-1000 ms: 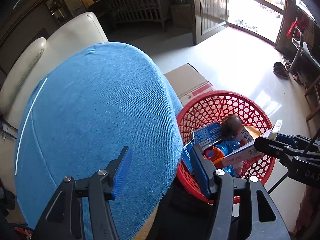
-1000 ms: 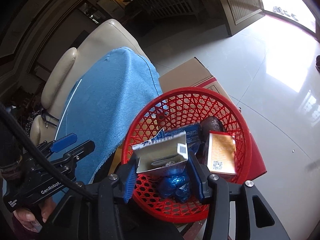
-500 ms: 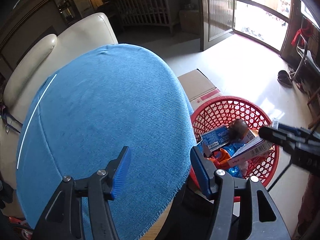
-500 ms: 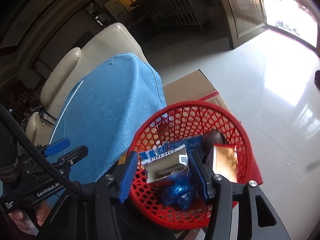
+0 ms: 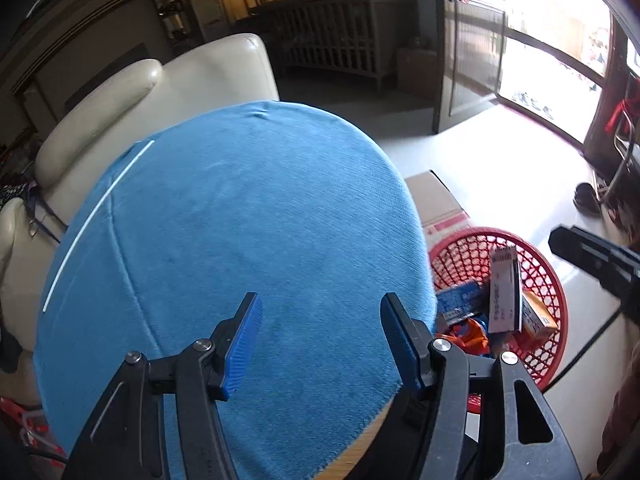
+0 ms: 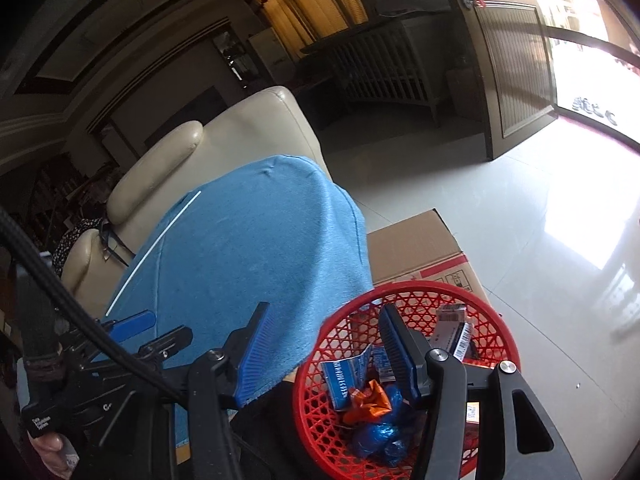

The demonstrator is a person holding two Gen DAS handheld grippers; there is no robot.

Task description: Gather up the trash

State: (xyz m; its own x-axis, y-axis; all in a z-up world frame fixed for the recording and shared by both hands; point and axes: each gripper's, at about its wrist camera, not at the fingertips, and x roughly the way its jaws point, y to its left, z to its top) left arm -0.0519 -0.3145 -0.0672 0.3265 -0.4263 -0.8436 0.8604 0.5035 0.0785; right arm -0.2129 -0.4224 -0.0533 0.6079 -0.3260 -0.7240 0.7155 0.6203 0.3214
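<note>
A red mesh basket (image 5: 554, 280) (image 6: 312, 412) sits on the floor right of a round table under a blue cloth (image 5: 240, 248) (image 6: 256, 264). It holds several pieces of trash: a white carton (image 5: 504, 292) (image 6: 452, 330) leaning on the rim, a blue box (image 5: 458, 300) (image 6: 340, 376), an orange box (image 5: 538, 316), an orange wrapper (image 6: 368, 398) and blue crumpled wrappers (image 6: 380, 436). My left gripper (image 5: 320, 340) is open and empty over the cloth. My right gripper (image 6: 326, 354) is open and empty above the basket's left edge.
A cardboard box (image 5: 436, 200) (image 6: 416, 248) lies on the floor behind the basket. A cream leather sofa (image 5: 132, 92) (image 6: 224, 136) stands behind the table. A shiny tiled floor (image 6: 520, 216) runs to an open doorway at the right, with shoes (image 5: 586, 198) near it.
My right gripper opened and let the white carton fall into the basket. Both grippers rose and drew back; the right one shifted left toward the table.
</note>
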